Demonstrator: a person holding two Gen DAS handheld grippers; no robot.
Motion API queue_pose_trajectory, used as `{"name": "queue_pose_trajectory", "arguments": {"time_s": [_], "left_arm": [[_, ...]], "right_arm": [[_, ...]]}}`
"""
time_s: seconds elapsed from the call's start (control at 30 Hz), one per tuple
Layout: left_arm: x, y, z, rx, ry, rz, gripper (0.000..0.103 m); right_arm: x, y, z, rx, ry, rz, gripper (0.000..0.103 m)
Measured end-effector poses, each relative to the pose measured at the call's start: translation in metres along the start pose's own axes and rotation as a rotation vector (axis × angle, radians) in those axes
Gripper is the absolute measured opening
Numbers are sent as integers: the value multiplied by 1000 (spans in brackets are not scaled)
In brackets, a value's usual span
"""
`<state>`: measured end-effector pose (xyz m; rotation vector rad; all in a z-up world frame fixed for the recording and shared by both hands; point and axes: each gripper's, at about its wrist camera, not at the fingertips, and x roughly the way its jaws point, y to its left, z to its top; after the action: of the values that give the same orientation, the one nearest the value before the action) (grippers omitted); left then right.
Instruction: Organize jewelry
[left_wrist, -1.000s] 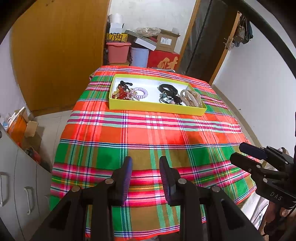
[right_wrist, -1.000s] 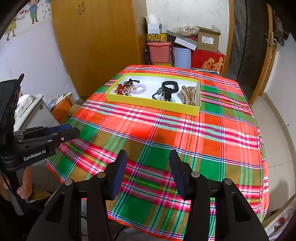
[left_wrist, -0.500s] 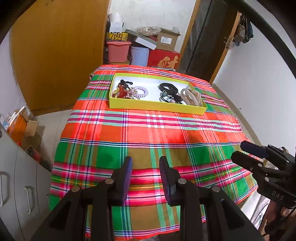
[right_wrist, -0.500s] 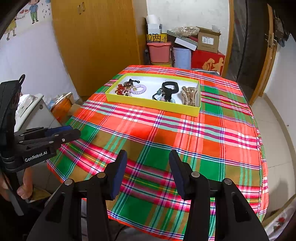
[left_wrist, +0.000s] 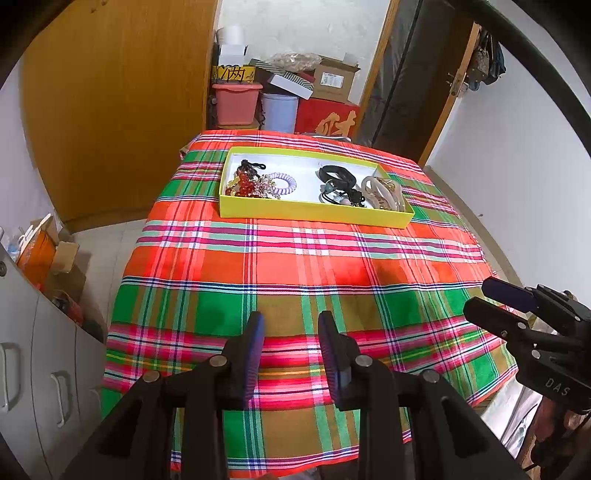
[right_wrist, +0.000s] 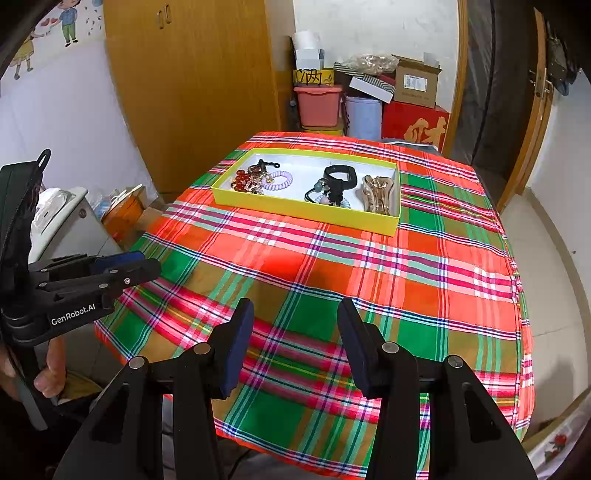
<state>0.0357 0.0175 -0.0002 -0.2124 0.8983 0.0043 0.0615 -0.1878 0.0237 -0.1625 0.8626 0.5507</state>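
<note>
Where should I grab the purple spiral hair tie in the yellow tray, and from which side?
Probably the purple spiral hair tie's right arc, coming from above: it lies flat, that arc faces bare tray floor, and its left edge touches the red bead cluster.

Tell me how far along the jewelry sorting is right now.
Barely begun, it seems. Done: nothing visibly sorted; the red beads, purple coil tie, black band and beige clips all lie jumbled in the yellow tray. In hand: nothing; the left gripper and right gripper hover open over the plaid cloth. Left: all the sorting.
</note>
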Motion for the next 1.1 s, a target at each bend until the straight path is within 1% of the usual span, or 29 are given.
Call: {"name": "queue_pose_trajectory", "arguments": {"time_s": [0.57, 0.8, 1.1], "left_arm": [[3, -3, 1, 11, 13, -17, 30], [6, -7, 0, 21, 15, -6, 30], [11, -9, -1, 34, 17, 29, 30]], "right_arm": [[1, -1, 1, 2, 5, 1, 48], [3, -3, 1, 5, 8, 2, 48], [8, -6, -3, 11, 19, 2, 48]]}}
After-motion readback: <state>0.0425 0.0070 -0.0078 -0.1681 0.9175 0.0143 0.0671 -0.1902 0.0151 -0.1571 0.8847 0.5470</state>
